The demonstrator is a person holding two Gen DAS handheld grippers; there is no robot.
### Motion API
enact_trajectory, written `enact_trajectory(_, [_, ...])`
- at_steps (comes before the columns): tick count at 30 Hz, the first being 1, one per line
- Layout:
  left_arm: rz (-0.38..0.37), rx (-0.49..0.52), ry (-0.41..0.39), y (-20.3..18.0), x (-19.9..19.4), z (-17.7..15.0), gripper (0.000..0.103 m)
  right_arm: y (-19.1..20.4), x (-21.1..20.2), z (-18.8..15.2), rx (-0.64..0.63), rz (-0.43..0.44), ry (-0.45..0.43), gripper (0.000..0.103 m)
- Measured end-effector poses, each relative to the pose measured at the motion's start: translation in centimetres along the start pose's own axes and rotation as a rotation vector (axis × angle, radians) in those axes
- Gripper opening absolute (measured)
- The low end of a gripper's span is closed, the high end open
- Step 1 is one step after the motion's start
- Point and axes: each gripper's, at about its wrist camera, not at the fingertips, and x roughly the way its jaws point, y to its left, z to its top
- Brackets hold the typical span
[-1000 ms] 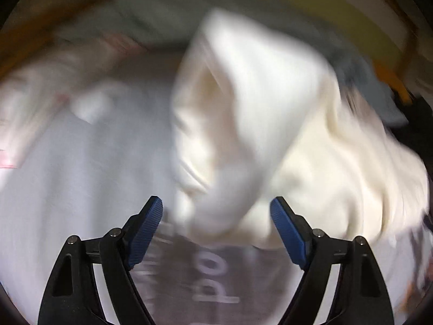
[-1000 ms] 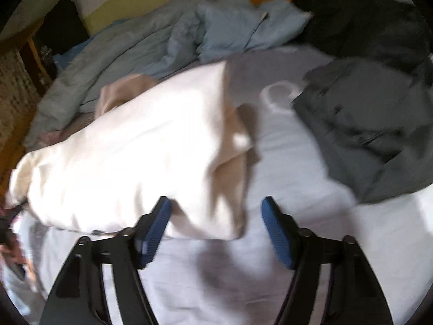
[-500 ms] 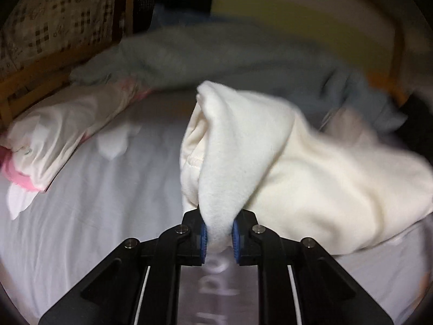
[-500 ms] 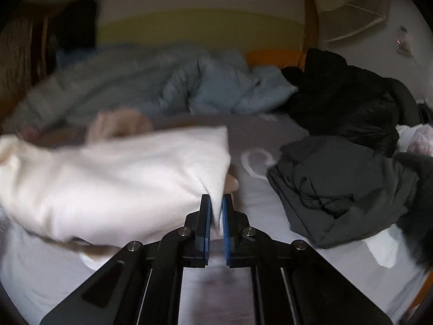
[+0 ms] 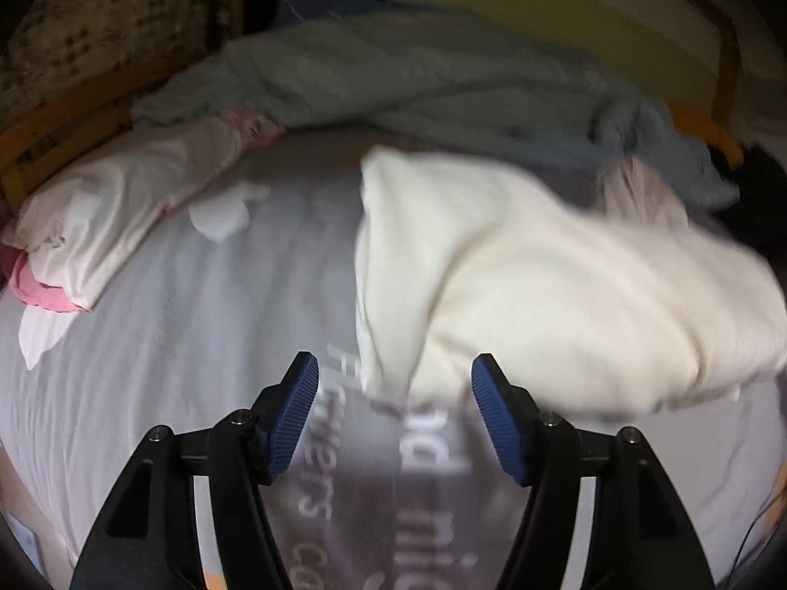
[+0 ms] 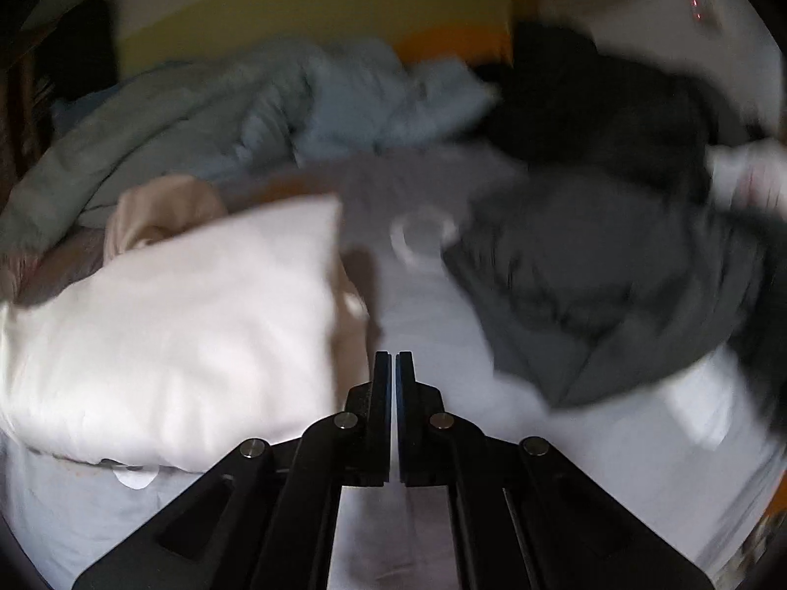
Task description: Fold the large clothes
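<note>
Bed: your work surface is a bed with a pale grey printed sheet (image 5: 162,344), cluttered all round, and both views are smeared by motion.
Task garment: the cream garment (image 5: 565,295) lies bunched in a thick roll on the sheet, mid-bed, not yet a flat fold.
Long axis: it runs across the bed, from your left claw's side over to your right claw's side.
Left claw: your left claw (image 5: 393,408) has its blue pads spread and opening wider; the garment's near left corner droops toward the gap, just ahead, but neither pad presses on it.
Right claw: your right claw (image 6: 395,383) has its pads brought together with no cloth visible between them; the garment's right end (image 6: 187,324) sits just beside it, up and to the left.
Key relation: both ends of the roll are free, each lying just ahead of a claw, the left one nearer its corner.
Judgement: you likely need to regrip both ends before the next fold.
Other laundry: a dark grey garment (image 6: 600,295) lies to the right, well clear of the cream one; a pale blue quilt (image 5: 418,78) is heaped at the headboard end, and a white and pink piece (image 5: 113,231) lies at the left edge.
</note>
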Motion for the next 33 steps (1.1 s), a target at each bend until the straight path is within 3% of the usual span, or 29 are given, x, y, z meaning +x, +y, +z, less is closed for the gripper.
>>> enact_trajectory(1, [0.015, 0.026, 0.036, -0.4, 0.8, -0.3, 0.064, 1.0, -0.7, 0.0, -0.044, 0.008, -0.028, 0.011])
enact_trajectory(3, [0.045, 0.069, 0.106, -1.1, 2.7, -1.0, 0.064, 2.2, -1.1, 0.2, -0.096, 0.048, -0.038, 0.046])
enact_trajectory(5, [0.082, 0.080, 0.123, -1.6, 3.8, -1.4, 0.064, 3.6, -1.4, 0.1, -0.153, 0.048, -0.020, 0.055])
enact_trajectory(8, [0.132, 0.054, 0.071, -1.8, 4.6, -1.0, 0.057, 5.2, -0.3, -0.8, -0.242, 0.030, 0.047, 0.057])
enact_trajectory(9, [0.141, 0.036, 0.057, -1.7, 4.9, -0.7, 0.045, 5.5, 0.4, -1.3, -0.258, 0.019, 0.077, 0.057])
enact_trajectory(10, [0.131, 0.008, 0.043, -1.6, 5.1, -0.5, 0.025, 5.6, 0.9, -1.6, -0.259, 0.023, 0.100, 0.057])
enact_trajectory(13, [0.166, -0.058, -0.040, -1.2, 4.2, 0.0, 0.017, 5.5, 1.8, -2.7, -0.238, 0.036, 0.164, 0.057])
enact_trajectory(16, [0.191, -0.125, -0.075, -0.7, 3.7, 0.5, 0.014, 5.5, 1.3, -3.1, -0.226, 0.039, 0.156, 0.058])
enact_trajectory(18, [0.244, -0.099, -0.065, -1.1, 4.7, 0.4, 0.014, 5.4, 1.3, -3.2, -0.210, 0.042, 0.160, 0.058])
enact_trajectory(20, [0.285, -0.095, -0.024, -0.9, 6.1, 0.0, 0.013, 4.9, 1.6, -3.0, -0.205, 0.040, 0.169, 0.058])
enact_trajectory(22, [0.260, -0.155, 0.021, 0.3, 7.0, 0.2, 0.007, 4.7, 2.0, -2.7, -0.195, 0.039, 0.175, 0.059])
enact_trajectory(24, [0.343, -0.236, 0.039, 1.9, 7.1, 0.1, 0.001, 4.5, 1.9, -2.7, -0.179, 0.036, 0.176, 0.061])
enact_trajectory(27, [0.269, -0.286, 0.033, 3.1, 6.7, 0.0, 0.001, 4.3, 2.2, -2.5, -0.167, 0.023, 0.173, 0.061])
enact_trajectory(30, [0.213, -0.276, -0.041, 2.9, 4.1, -0.6, 0.001, 3.9, 1.6, -2.2, -0.150, -0.004, 0.132, 0.061])
enact_trajectory(32, [0.199, -0.275, -0.141, 2.3, 1.1, -0.8, 0.009, 3.6, 0.3, -1.6, -0.137, -0.030, 0.051, 0.061])
enact_trajectory(33, [0.172, -0.251, -0.208, 1.8, -0.7, -0.5, 0.018, 3.4, -0.4, -1.3, -0.123, -0.022, 0.014, 0.061])
